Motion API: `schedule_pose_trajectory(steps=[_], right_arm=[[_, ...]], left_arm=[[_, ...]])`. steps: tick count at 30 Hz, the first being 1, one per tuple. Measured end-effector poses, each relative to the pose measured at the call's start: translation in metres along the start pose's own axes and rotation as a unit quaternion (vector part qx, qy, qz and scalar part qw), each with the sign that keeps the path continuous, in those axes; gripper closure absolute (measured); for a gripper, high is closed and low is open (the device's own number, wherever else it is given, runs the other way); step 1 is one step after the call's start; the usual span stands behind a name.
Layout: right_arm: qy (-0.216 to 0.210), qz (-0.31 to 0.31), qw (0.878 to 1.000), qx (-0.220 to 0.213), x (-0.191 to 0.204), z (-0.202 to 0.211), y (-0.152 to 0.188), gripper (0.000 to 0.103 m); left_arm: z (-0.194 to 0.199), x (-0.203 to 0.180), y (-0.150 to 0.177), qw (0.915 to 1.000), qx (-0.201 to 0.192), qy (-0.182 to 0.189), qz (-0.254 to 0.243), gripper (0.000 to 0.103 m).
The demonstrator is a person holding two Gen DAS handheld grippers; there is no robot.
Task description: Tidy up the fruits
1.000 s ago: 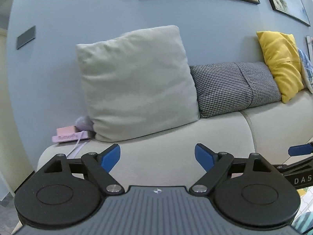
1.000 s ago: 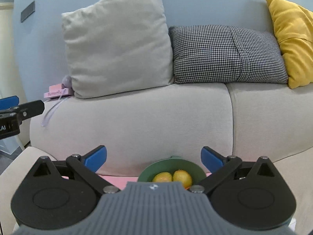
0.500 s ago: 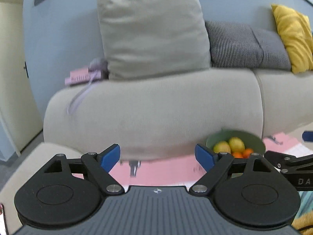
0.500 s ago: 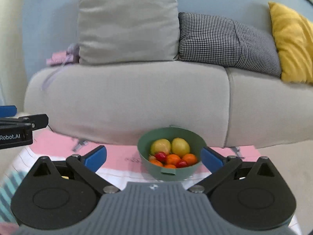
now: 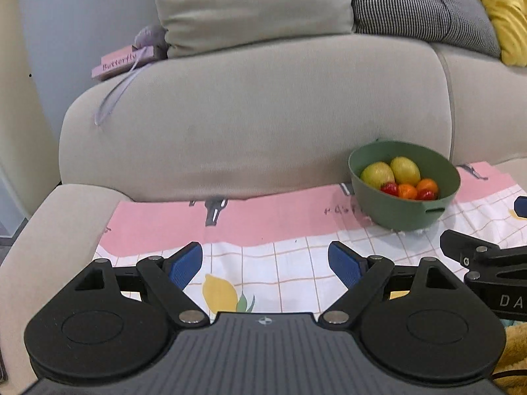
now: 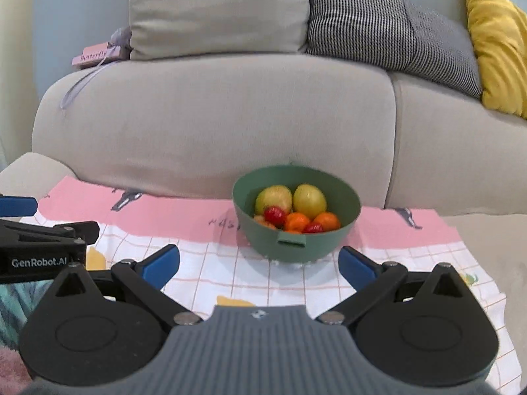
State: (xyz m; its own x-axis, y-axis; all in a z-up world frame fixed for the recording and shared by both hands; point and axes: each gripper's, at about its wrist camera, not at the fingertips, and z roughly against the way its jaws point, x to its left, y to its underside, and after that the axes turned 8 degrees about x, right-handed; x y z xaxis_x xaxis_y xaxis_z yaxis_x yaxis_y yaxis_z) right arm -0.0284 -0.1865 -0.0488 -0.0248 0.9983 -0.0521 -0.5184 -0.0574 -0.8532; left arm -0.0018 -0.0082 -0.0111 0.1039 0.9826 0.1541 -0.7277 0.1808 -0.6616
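A green bowl (image 6: 296,247) (image 5: 408,215) stands on a pink and white checked cloth (image 6: 214,256) (image 5: 280,263) in front of a sofa. Inside lie two yellow-green fruits (image 6: 309,200), some orange ones (image 6: 326,221) and small red ones (image 6: 274,214). My right gripper (image 6: 259,263) is open just short of the bowl, nothing between its blue fingertips. My left gripper (image 5: 265,260) is open and empty over the cloth, left of the bowl. In each view the other gripper shows at the edge.
The beige sofa (image 6: 214,121) rises right behind the cloth, with a grey cushion (image 6: 217,10), a houndstooth cushion (image 6: 388,33) and a yellow cushion (image 6: 500,42). A pink box (image 5: 123,62) with a purple ribbon sits on the sofa arm.
Both cameras have tilted downward: the wall and pictures left the view, and the cloth and the bowl of fruit came in. Both grippers stayed open.
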Motion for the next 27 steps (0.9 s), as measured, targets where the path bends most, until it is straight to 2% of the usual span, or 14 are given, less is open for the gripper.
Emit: schedule_pose_trajectory(steps=[8, 27], right_arm=[[0.0, 0.0, 1.0, 0.014, 0.0011, -0.0071, 0.0022, 0.004], [0.001, 0.009, 1.0, 0.006, 0.0045, -0.0017, 0.002, 0.004]], left_arm=[[-0.0074, 0.0024, 0.0005, 0.9999, 0.015, 0.005, -0.001, 0.002], [-0.0029, 0.0016, 0.0017, 0.9999, 0.011, 0.002, -0.002, 0.002]])
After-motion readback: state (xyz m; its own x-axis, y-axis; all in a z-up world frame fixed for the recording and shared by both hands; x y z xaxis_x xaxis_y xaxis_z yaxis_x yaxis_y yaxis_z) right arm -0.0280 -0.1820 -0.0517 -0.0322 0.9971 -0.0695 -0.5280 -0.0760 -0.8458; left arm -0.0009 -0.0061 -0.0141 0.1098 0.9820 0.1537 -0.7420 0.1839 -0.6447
